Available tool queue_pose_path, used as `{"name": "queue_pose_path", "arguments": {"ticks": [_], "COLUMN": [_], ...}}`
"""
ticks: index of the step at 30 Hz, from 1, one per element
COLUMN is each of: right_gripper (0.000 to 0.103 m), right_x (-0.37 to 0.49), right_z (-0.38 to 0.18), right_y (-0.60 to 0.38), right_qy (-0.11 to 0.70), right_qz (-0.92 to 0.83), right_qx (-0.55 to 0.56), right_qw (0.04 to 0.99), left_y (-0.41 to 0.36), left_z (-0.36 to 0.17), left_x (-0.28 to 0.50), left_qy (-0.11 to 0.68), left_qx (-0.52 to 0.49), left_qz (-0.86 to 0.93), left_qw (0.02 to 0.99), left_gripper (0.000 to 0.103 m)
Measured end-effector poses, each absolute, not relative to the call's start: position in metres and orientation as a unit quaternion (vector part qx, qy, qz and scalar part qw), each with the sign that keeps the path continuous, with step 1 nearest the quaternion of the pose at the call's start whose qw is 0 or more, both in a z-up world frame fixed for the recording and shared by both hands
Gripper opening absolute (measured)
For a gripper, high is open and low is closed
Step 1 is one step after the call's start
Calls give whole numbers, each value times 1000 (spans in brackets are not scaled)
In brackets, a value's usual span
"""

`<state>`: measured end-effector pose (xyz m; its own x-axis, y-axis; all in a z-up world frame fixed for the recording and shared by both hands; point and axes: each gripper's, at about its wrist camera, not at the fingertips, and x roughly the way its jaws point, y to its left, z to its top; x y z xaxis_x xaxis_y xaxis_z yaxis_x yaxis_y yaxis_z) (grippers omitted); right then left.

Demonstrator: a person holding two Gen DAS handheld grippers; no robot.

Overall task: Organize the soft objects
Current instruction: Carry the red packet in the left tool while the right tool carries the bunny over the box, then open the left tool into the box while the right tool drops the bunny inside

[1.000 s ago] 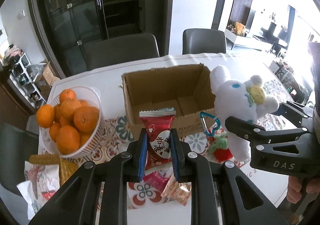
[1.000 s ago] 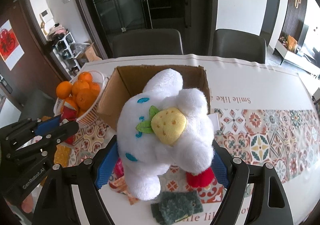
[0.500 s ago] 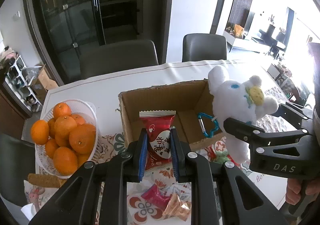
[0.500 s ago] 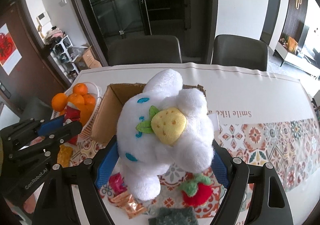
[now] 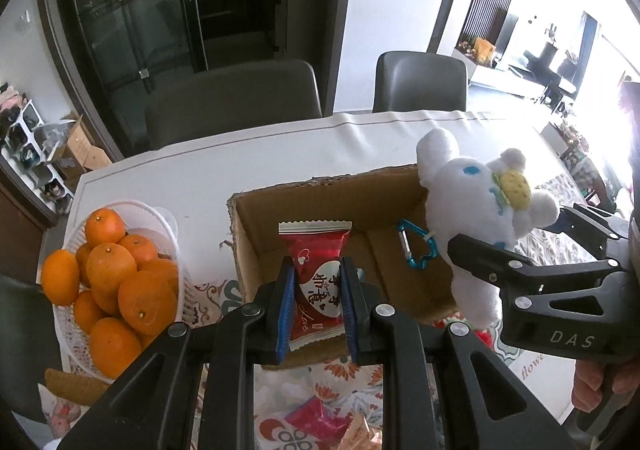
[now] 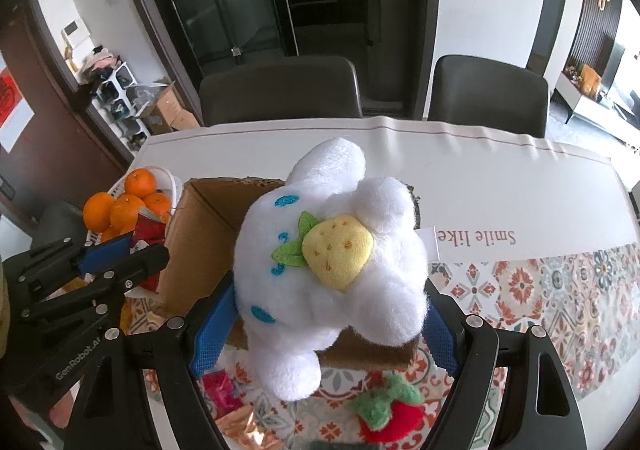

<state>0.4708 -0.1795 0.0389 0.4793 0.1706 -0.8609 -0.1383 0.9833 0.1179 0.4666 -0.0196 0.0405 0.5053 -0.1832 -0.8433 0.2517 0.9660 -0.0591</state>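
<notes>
Both tongs now hang over the cardboard box (image 5: 400, 270): left tongs (image 5: 316, 302) pinch a crinkly red packet (image 5: 316, 282), right tongs (image 6: 324, 326) squeeze a fluffy white plush (image 6: 332, 270) (blue clip (image 5: 414, 246) dangling).

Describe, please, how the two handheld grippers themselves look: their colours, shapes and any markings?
Both are matte black, angular frames with silver screws and blue textured pads on the fingers. The left gripper carries white "GenRobot.AI" lettering, seen from the right wrist view; the right gripper reads "DAS". No cables show.
</notes>
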Motion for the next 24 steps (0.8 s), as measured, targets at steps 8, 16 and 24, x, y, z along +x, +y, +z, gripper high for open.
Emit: {"name": "queue_pose_path", "arguments": {"ticks": [8, 16, 24], "right_gripper": [83, 83, 85], "right_x": [492, 504, 509], "right_z": [16, -9, -33], "right_y": [-178, -175, -170], "right_qy": [521, 536, 561], "right_qz": [91, 95, 94], "right_qx": [12, 3, -3], "right_qw": [848, 839, 822], "left_y": [-22, -26, -27], "left_z": [19, -3, -20], "left_x": [489, 504, 511], "left_qy": [497, 513, 525], "left_qx": [34, 34, 35], "left_qz": [-123, -124, -120], "left_qw": [858, 849, 842], "left_gripper": [22, 23, 28]}}
